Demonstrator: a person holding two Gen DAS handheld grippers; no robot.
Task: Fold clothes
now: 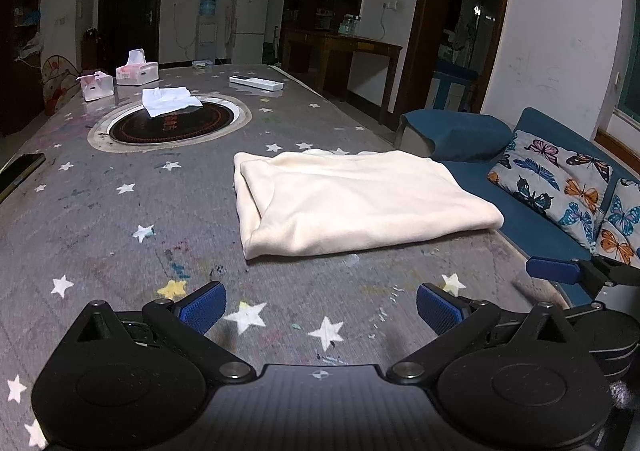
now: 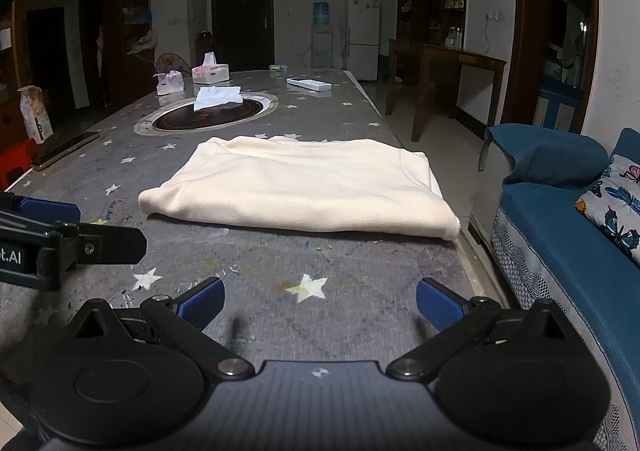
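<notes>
Here we see the cream fleece garment [image 1: 360, 199] folded into a soft, thick rectangle on the grey star-print table cover [image 1: 120, 219], ahead of both tongs. Left gripper [image 1: 321, 309] and right gripper [image 2: 320, 303] are spread wide, ribbed blue pads [image 2: 438, 309] holding nothing.

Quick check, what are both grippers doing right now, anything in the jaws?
Left gripper: open, jaws wide apart, holding nothing, short of the folded cream garment.
Right gripper: open, jaws wide apart, holding nothing.
</notes>
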